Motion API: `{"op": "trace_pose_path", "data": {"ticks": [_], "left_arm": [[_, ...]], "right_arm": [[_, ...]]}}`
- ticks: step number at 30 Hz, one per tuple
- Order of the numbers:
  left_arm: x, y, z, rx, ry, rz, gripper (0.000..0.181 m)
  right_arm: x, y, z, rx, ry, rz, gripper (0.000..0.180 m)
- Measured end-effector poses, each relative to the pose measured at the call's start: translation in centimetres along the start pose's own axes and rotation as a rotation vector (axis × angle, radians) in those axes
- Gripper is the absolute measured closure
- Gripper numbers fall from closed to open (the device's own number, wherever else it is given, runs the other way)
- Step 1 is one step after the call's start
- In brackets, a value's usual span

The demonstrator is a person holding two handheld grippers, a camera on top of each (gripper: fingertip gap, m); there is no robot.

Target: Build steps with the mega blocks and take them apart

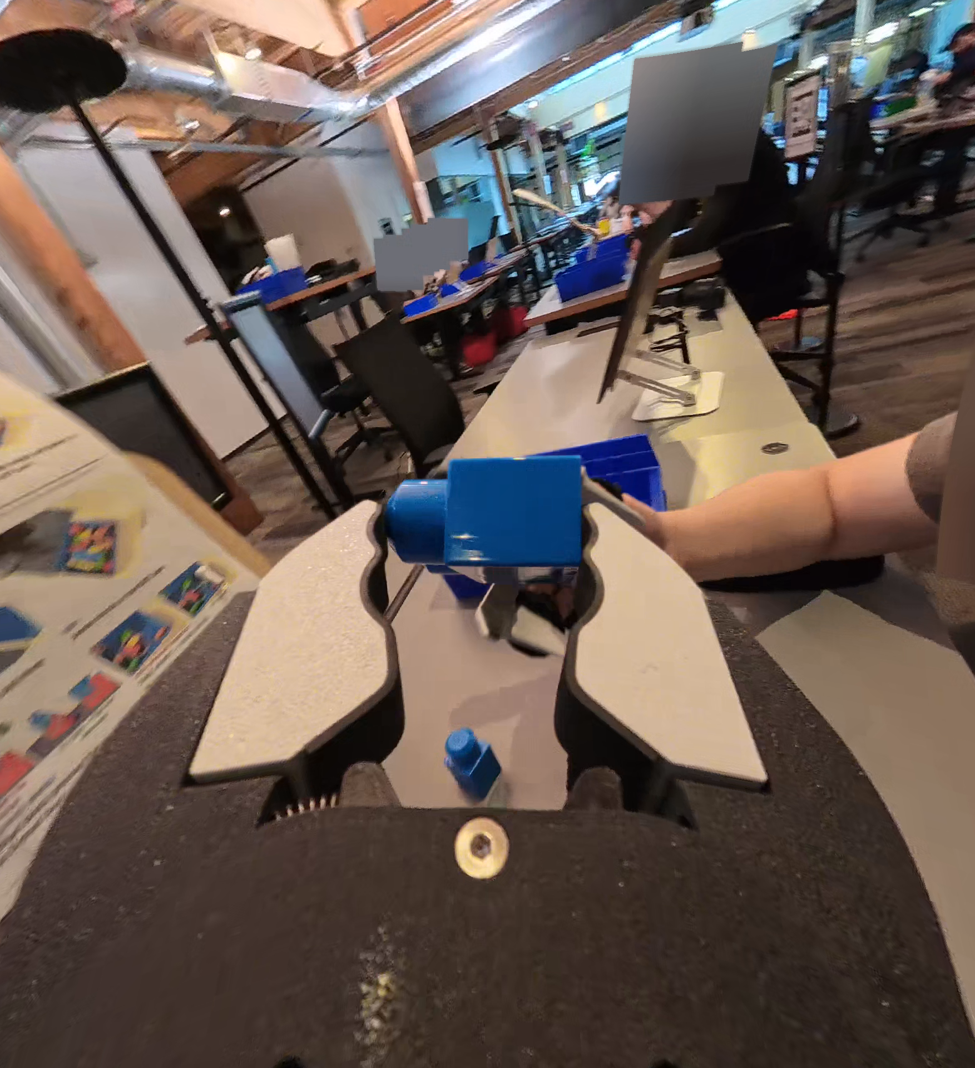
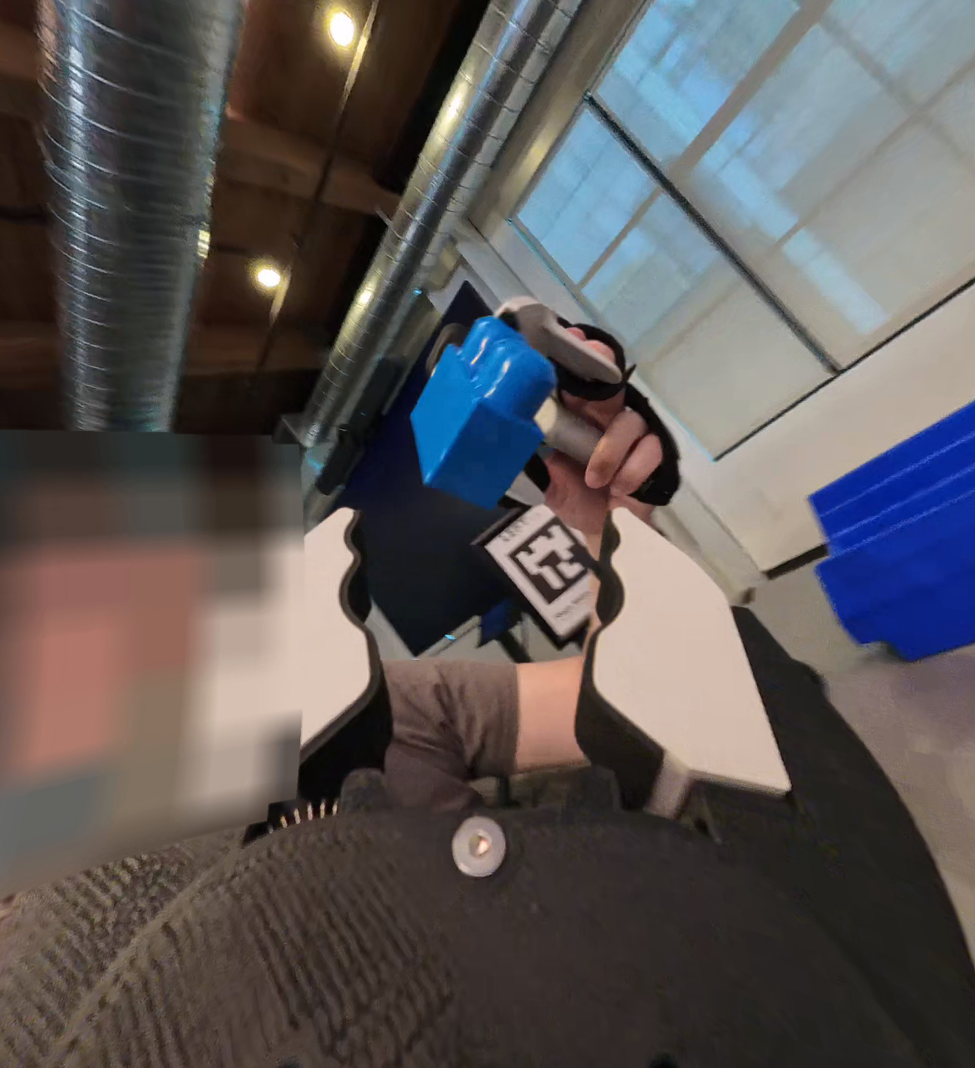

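My left gripper (image 1: 482, 514) is shut on a blue mega block (image 1: 508, 511) and holds it in the air above the grey table (image 1: 878, 751), stud pointing left. A second, small blue block (image 1: 470, 763) lies on the table below, between my fingers. My right gripper (image 2: 482, 520) is open and empty and points up at the held block (image 2: 476, 416) from just short of it. The left gripper (image 2: 508, 393) and the hand on it show there too. Grey fingers (image 1: 609, 497) of the right gripper show behind the block in the left wrist view.
A blue bin (image 1: 618, 468) stands on the table behind the held block; it is at the right in the right wrist view (image 2: 924, 549). A person's forearm (image 1: 791, 520) reaches in from the right. A picture sheet (image 1: 69, 607) stands at the left. A monitor stand (image 1: 675, 387) is farther back. There is about 7 cm between the tips of the two grippers.
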State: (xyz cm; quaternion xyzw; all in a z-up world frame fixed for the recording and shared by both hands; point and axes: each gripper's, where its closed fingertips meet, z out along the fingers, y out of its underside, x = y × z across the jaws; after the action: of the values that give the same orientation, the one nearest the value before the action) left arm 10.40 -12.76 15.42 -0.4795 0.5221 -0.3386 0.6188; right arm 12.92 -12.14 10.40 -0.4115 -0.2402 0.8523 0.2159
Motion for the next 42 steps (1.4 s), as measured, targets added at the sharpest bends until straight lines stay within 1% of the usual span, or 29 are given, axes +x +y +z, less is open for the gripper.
{"op": "trace_pose_path", "data": {"ticks": [2,4,5,6,7,9,10,11,13,15,17,18,20,21,23,25,27,29,32,35,36,39,40,42], "left_arm": [[1.2,-0.2,1.2,0.003,0.03,0.027,0.118],[2.3,-0.1,2.0,0.009,0.073,0.03,0.118],[2.5,0.3,2.3,0.001,0.083,0.018,0.118],[2.7,0.7,2.4,-0.006,0.095,0.004,0.118],[2.6,1.0,2.5,-0.002,0.095,-0.016,0.118],[1.9,1.6,2.2,-0.004,0.076,-0.098,0.119],[1.7,1.7,2.0,0.007,0.077,-0.161,0.105],[1.6,1.7,1.8,0.008,0.092,-0.23,0.099],[1.0,2.3,1.6,0.0,0.093,-0.38,0.095],[0.7,2.8,1.6,0.006,0.11,-0.524,0.096],[0.6,4.1,1.9,-0.027,0.107,-0.592,0.1],[0.6,4.9,2.1,-0.059,0.093,-0.587,0.102],[0.8,6.3,2.7,-0.122,0.082,-0.565,0.105],[1.1,6.3,2.9,-0.12,0.096,-0.569,0.106],[1.6,5.8,3.2,-0.081,0.141,-0.599,0.113],[2.3,6.2,3.4,-0.108,0.187,-0.6,0.121],[2.6,7.1,3.6,-0.156,0.188,-0.581,0.118],[2.8,7.0,3.8,-0.144,0.193,-0.567,0.121],[3.2,6.6,3.8,-0.121,0.223,-0.556,0.131],[3.4,7.2,4.1,-0.147,0.215,-0.548,0.117],[3.4,7.3,4.2,-0.151,0.208,-0.546,0.115],[3.7,6.8,4.3,-0.1,0.24,-0.532,0.128],[4.0,6.6,4.3,-0.084,0.263,-0.523,0.139],[4.0,6.4,4.4,-0.069,0.26,-0.512,0.14]], "right_arm": [[-1.3,0.5,0.9,0.017,-0.109,0.084,0.103],[-2.5,0.7,1.3,0.035,-0.2,0.127,0.117],[-2.8,0.7,1.3,0.04,-0.216,0.13,0.124],[-2.8,0.8,1.3,0.037,-0.217,0.117,0.136],[-2.8,0.9,1.2,0.03,-0.208,0.1,0.139],[-2.3,0.9,1.0,0.008,-0.157,0.056,0.139],[-2.0,0.7,0.9,0.004,-0.121,0.011,0.14],[-1.7,0.5,0.7,-0.003,-0.068,-0.05,0.14],[-0.9,0.2,0.3,-0.044,0.066,-0.232,0.141],[-0.2,-0.1,-0.3,-0.107,0.224,-0.466,0.141],[0.0,-0.3,-0.6,-0.174,0.341,-0.663,0.141],[-0.2,-0.2,-0.5,-0.204,0.37,-0.714,0.141],[-0.6,0.1,-0.3,-0.248,0.385,-0.752,0.141],[-0.7,0.3,-0.3,-0.267,0.388,-0.757,0.141],[-0.5,0.7,-0.2,-0.307,0.394,-0.756,0.141],[-0.4,0.9,-0.1,-0.312,0.392,-0.755,0.141],[-0.2,1.1,0.0,-0.316,0.393,-0.75,0.141],[0.0,1.4,0.0,-0.329,0.395,-0.755,0.142],[-0.2,1.3,0.1,-0.311,0.384,-0.758,0.142],[-0.2,1.2,0.2,-0.294,0.384,-0.792,0.142],[-0.2,1.3,0.2,-0.292,0.39,-0.804,0.142],[-0.3,1.4,0.4,-0.277,0.367,-0.785,0.142],[-0.2,1.3,0.3,-0.268,0.366,-0.782,0.142],[-0.3,1.2,0.3,-0.252,0.349,-0.79,0.142]]}}
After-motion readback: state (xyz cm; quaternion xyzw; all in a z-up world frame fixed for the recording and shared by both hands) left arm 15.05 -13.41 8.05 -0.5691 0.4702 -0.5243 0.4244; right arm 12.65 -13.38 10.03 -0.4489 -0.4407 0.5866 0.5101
